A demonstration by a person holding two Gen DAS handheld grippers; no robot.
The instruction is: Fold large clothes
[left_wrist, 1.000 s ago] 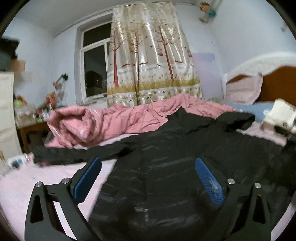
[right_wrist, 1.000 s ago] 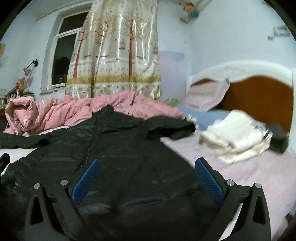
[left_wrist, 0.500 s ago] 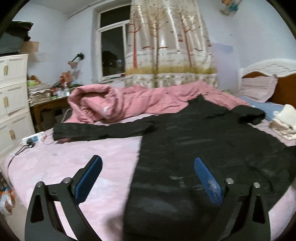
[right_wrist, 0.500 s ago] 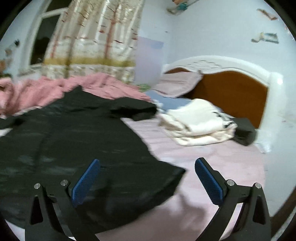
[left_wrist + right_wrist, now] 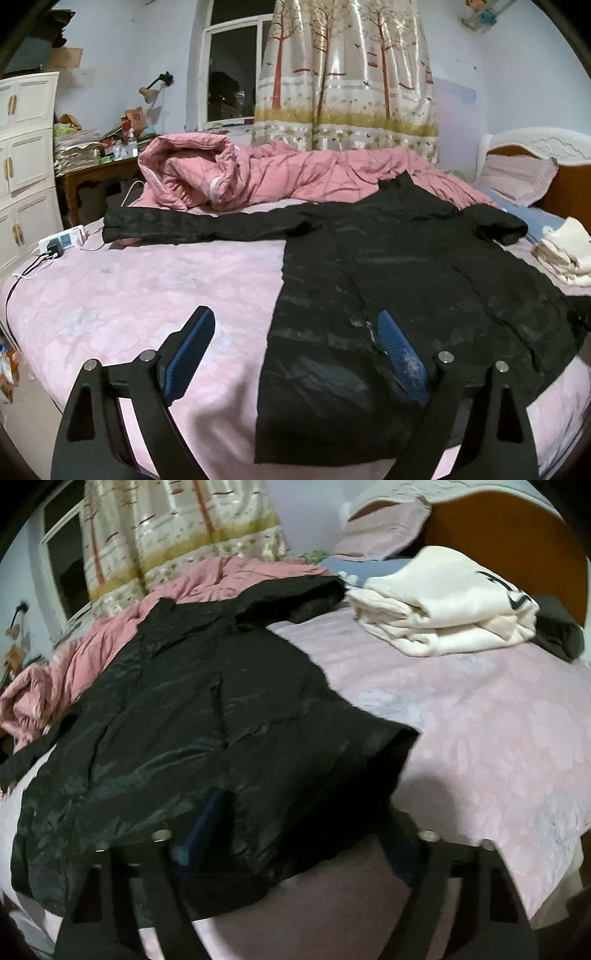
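Glossy, crinkled black jacket (image 5: 192,716) lies flat on the pink bed (image 5: 480,716). The right claw (image 5: 295,830) has just been narrowing around the jacket's lower hem; grip unclear. The left claw (image 5: 295,354) is spread at the hem's left corner.

So the jacket (image 5: 406,266) is spread flat across the middle of the bed (image 5: 166,295), hem at the near edge, collar toward the far side, and one sleeve (image 5: 192,229) stretched out toward the bed's left edge. Behind it along the far edge there's a bunched-up quilt (image 5: 236,177) with the curtain (image 5: 347,74) and window (image 5: 232,70) behind that. Right of the jacket sits a stack of folded clothes (image 5: 443,602) near the headboard (image 5: 498,528) end by the pillow (image 5: 380,531); a power strip (image 5: 61,240) lies at the left edge, with a cabinet (image 5: 22,166) and cluttered desk (image 5: 96,173) beyond.
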